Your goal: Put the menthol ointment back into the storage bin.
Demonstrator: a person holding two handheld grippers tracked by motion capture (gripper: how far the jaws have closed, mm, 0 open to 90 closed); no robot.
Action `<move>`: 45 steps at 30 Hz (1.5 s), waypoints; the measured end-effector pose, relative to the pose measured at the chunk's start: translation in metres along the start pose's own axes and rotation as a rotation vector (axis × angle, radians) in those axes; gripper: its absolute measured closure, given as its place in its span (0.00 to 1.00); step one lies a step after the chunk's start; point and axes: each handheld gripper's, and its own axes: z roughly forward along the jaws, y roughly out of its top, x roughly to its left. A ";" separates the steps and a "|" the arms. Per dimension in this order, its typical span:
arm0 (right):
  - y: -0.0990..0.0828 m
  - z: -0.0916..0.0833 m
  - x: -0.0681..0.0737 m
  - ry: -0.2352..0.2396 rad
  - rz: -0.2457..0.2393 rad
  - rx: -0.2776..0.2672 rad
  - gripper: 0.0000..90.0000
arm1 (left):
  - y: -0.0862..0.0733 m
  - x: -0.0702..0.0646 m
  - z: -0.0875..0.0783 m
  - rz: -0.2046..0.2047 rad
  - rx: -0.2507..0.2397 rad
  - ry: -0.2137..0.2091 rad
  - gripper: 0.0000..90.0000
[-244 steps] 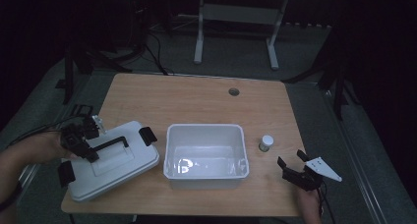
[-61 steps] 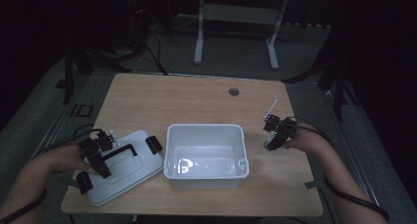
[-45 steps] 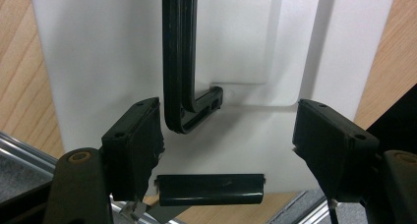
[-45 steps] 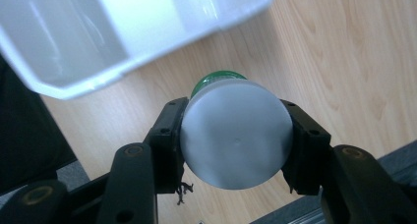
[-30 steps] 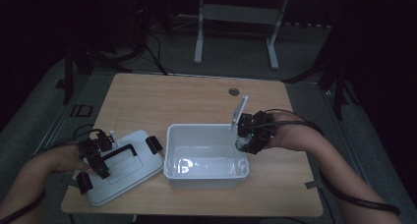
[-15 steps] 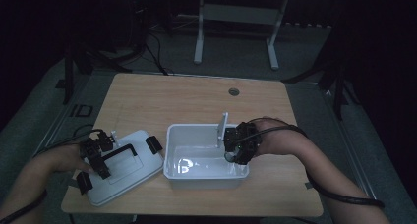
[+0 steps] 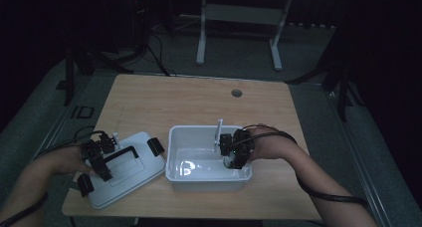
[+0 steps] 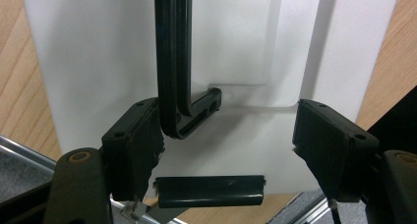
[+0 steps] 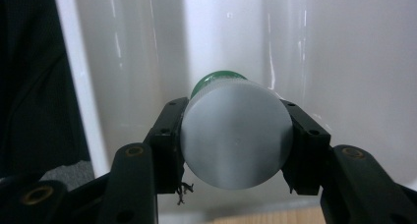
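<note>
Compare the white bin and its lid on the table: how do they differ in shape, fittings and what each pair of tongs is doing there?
The white bin is deep and open-topped; the lid is flat. The lid carries a black handle and clips; the bin shows none. The right tongs hold a small bottle inside the bin; the left tongs stand open over the lid. Both are white plastic.
</note>
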 end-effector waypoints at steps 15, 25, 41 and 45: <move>0.014 0.031 -0.002 0.048 0.014 0.016 0.56 | -0.001 0.001 0.003 0.004 0.004 0.002 0.30; 0.021 0.051 -0.004 0.054 0.017 0.065 0.56 | -0.002 0.001 0.005 0.002 0.007 0.006 0.30; 0.027 0.077 -0.006 0.054 0.030 0.147 0.56 | 0.001 0.000 0.007 0.011 0.008 0.000 0.30; 0.029 0.083 -0.006 0.060 0.029 0.165 0.56 | 0.000 0.000 0.007 0.010 0.009 -0.002 0.30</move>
